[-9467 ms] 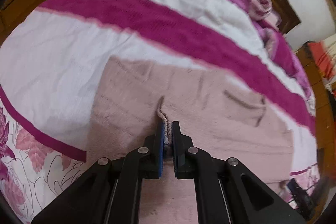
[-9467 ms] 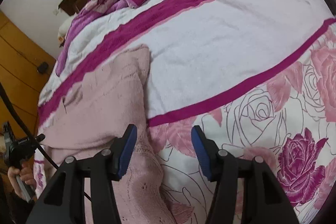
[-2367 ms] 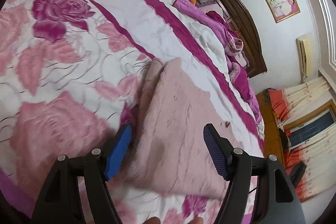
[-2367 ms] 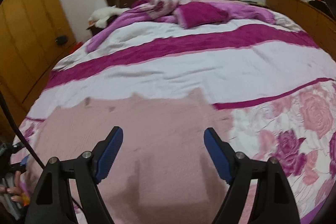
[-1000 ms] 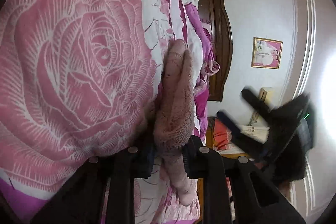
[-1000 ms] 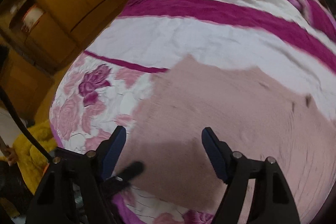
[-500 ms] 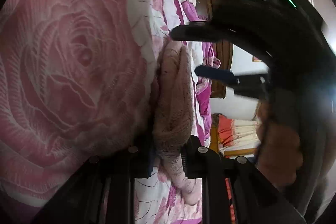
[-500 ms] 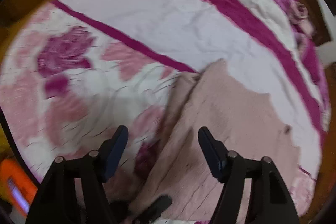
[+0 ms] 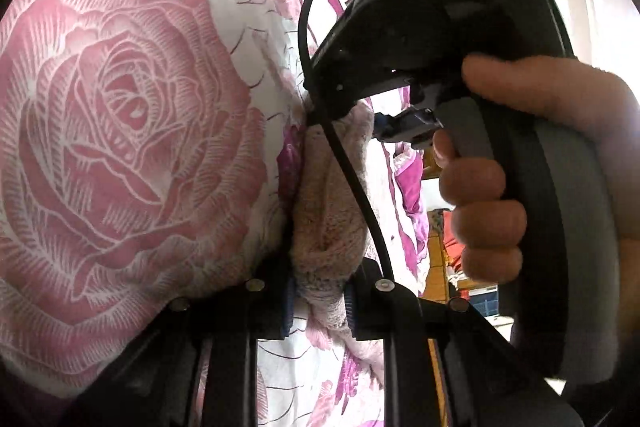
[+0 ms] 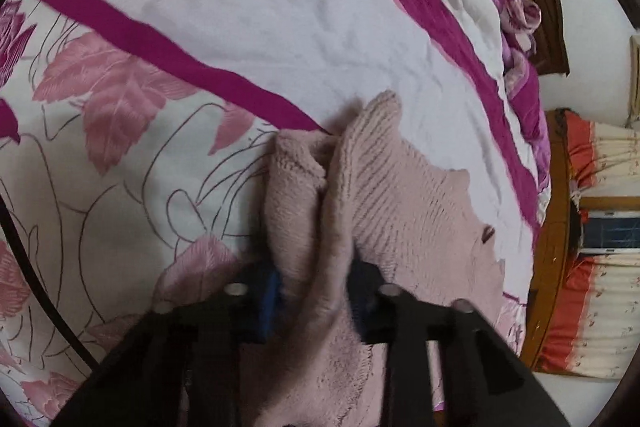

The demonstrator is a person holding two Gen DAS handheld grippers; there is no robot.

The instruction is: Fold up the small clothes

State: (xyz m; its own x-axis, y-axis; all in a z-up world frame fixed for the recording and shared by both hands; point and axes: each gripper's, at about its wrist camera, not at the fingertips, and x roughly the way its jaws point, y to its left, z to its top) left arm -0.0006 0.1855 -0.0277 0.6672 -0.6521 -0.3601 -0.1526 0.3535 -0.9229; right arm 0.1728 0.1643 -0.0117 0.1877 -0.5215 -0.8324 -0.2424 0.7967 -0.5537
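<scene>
Both grippers pinch the same near edge of the pale pink knitted garment (image 10: 400,195): the left gripper (image 9: 318,301) clamped tight, the right gripper (image 10: 316,287) just closing alongside; its body stretches away across the rose-printed bed cover (image 10: 120,155).

- My right gripper (image 10: 314,297), black-armed with blue pads, points down at a dusty-pink knitted garment (image 10: 400,211) lying on the bed.
- My jaws have just been closing, and a bunched fold of that pink knit stands between them, pinched on both sides.
- The fold rises ahead of my fingers as two ridges, then the garment spreads flat to the right.
- Under it lies a white bedspread with magenta stripes and pink printed leaves (image 10: 200,27).
- Crumpled purple bedding (image 10: 516,7) is heaped against a dark wooden headboard (image 10: 548,7) at the upper right.
- A black cable (image 10: 44,299) crosses the lower left.
</scene>
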